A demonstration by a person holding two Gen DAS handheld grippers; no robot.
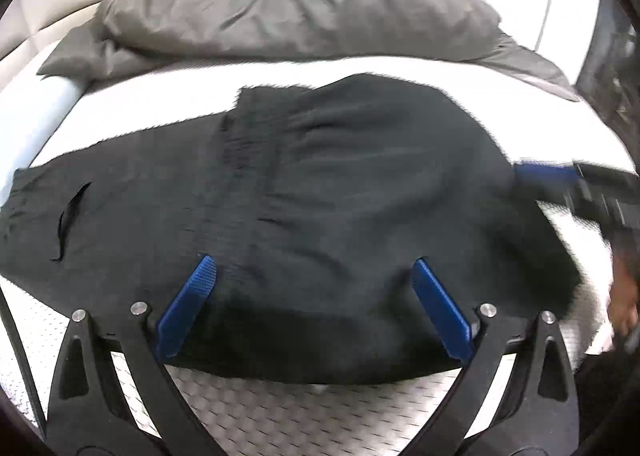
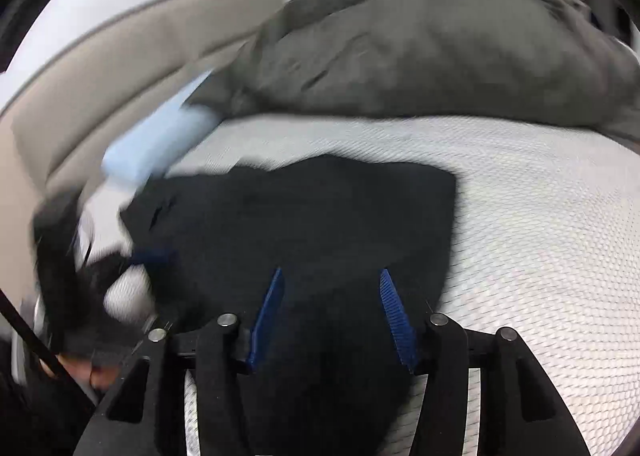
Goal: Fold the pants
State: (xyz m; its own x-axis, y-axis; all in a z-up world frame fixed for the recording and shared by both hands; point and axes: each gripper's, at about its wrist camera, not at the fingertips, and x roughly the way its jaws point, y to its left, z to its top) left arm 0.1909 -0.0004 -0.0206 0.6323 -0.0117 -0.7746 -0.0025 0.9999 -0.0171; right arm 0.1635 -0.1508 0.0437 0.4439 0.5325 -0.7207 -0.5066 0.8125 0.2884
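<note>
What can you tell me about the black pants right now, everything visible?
The black pants are a dark, matte, soft-looking fabric, lying mostly flat on the white textured mattress. They look folded over, with a ribbed, gathered band running across the middle and a slit-like pocket opening near one end. Shallow wrinkles remain. The left gripper and right gripper are both open over the near edge, gripping nothing.
</note>
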